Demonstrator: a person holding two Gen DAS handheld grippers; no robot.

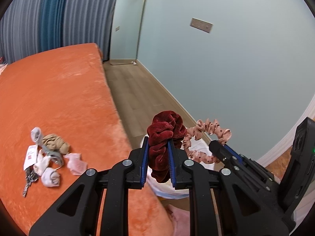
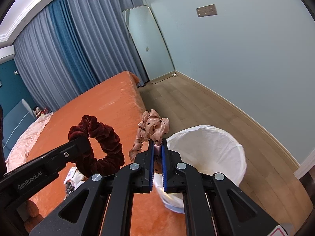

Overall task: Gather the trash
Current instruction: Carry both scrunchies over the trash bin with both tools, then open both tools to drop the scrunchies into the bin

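Note:
My left gripper (image 1: pixel 158 143) is shut on a dark red velvet scrunchie (image 1: pixel 165 135), held up beside the bed edge; the scrunchie also shows in the right wrist view (image 2: pixel 98 147). My right gripper (image 2: pixel 157 144) is shut on a pink dotted scrunchie (image 2: pixel 152 127), which also shows in the left wrist view (image 1: pixel 204 137). Both hang near a bin lined with a white bag (image 2: pixel 208 151), just right of and below the grippers. A pile of socks and scraps (image 1: pixel 47 157) lies on the orange bed (image 1: pixel 59 98).
A wooden floor (image 2: pixel 206 106) runs between the bed and the pale blue wall. A tall mirror (image 2: pixel 149 43) leans in the far corner by blue curtains (image 2: pixel 69 49). A pink quilt (image 2: pixel 25 135) lies at the bed's left side.

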